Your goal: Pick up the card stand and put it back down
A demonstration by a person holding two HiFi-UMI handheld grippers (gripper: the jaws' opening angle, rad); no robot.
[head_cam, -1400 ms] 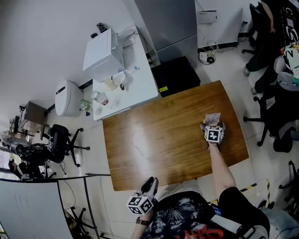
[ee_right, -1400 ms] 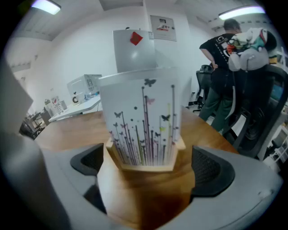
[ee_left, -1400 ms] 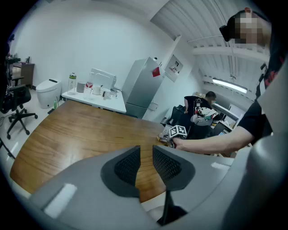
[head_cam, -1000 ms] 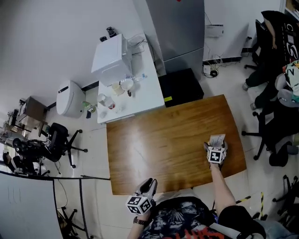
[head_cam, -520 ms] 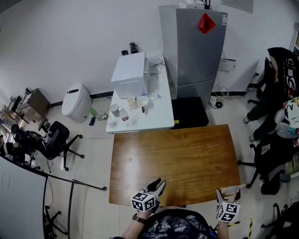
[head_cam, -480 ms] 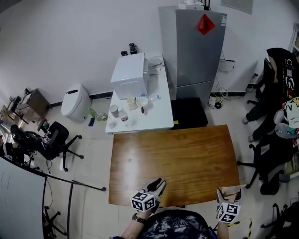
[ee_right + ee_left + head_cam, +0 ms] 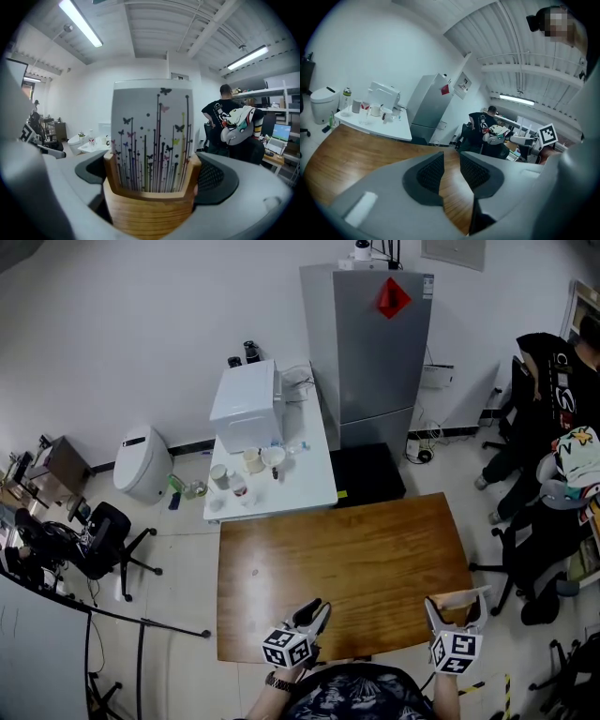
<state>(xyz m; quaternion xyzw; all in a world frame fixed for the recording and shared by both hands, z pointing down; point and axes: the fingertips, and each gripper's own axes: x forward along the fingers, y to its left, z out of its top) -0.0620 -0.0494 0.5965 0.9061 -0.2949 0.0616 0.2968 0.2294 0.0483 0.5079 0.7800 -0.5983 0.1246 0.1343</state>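
Wooden butterfly-card stand (image 7: 149, 206) clamped in right gripper (image 7: 457, 604), over brown wooden table's (image 7: 347, 559) near-right corner; left gripper (image 7: 451, 166) jaws barely apart, empty; stand's base cropped.

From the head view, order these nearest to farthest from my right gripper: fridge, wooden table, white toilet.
1. wooden table, just left of the right gripper
2. fridge, ahead at the back wall
3. white toilet, far left by the wall

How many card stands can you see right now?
1. The card stand, wooden with a butterfly-print card, is clamped in the right gripper by the wooden table's near right corner. None other shows on it; items on the white counter are too small to tell.
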